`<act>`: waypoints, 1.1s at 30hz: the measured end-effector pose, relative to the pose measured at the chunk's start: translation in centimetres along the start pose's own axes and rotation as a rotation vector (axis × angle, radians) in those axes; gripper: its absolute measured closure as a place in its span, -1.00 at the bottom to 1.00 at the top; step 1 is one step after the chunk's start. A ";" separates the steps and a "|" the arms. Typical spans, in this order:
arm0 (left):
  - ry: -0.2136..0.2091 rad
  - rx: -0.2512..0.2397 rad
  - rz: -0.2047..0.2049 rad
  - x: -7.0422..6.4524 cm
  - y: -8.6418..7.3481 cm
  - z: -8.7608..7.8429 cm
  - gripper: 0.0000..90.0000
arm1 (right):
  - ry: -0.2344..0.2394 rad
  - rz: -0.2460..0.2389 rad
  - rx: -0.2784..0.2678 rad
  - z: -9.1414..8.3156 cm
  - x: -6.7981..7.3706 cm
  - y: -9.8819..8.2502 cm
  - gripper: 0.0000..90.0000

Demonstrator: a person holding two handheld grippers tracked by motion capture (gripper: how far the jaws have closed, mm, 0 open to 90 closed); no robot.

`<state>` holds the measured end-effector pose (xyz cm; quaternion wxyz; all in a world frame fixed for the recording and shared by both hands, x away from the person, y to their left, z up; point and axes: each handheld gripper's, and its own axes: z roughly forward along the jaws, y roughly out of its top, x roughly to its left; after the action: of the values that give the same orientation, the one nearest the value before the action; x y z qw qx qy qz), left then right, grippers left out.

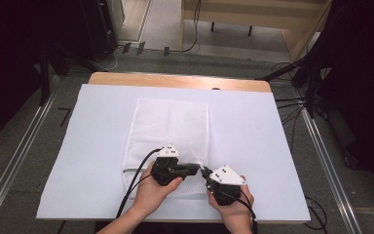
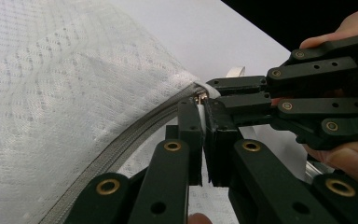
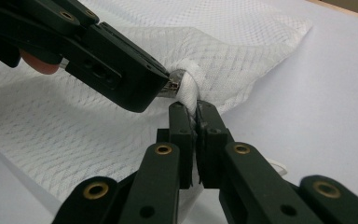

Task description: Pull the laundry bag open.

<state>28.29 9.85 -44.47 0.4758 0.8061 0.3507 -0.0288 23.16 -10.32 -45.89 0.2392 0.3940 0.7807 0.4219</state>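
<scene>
A white mesh bag lies flat on the white sheet. Its grey zipper runs along the near edge to the near right corner. There my left gripper is shut on the small metal zipper pull. My right gripper meets it tip to tip from the right. In the right gripper view its jaws are shut on a bunched white fabric tab at the bag's corner, beside the pull. The corner is lifted a little off the sheet.
The sheet covers a wooden table whose far edge shows bare. Bare sheet lies on both sides of the bag. Metal rails run along the floor at both sides, and cables lie on the floor at the right.
</scene>
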 end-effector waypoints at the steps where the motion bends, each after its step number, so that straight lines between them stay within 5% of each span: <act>1: 0.025 0.002 0.005 0.0 0.0 0.0 0.95 | 0.002 -0.002 0.000 0.0 0.0 0.0 0.95; 2: 0.071 0.006 0.020 0.2 -0.1 -0.2 0.95 | -0.010 -0.003 -0.002 -0.1 0.0 0.0 0.96; 5: 0.038 -0.004 -0.061 1.8 -0.5 -0.9 0.95 | -0.021 0.035 -0.020 -0.8 -0.9 0.1 0.96; 13: 0.073 0.001 -0.016 2.2 -1.2 -2.1 0.95 | -0.013 0.004 -0.033 -1.2 -0.4 0.4 0.95; 15: 0.111 0.008 -0.010 2.4 -1.4 -2.4 0.95 | -0.018 -0.005 -0.030 -1.2 -0.1 0.5 0.95; 30: 0.175 0.022 -0.032 4.2 -2.7 -4.4 0.95 | -0.031 0.005 -0.032 -1.4 -0.6 0.6 0.95; 33: 0.198 0.018 -0.068 5.0 -3.1 -5.1 0.95 | -0.047 0.023 -0.035 -1.7 -1.0 0.6 0.96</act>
<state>28.77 17.49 -45.97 0.4300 0.7970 0.4230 0.0318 22.80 -11.76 -44.43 0.2598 0.4084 0.7628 0.4288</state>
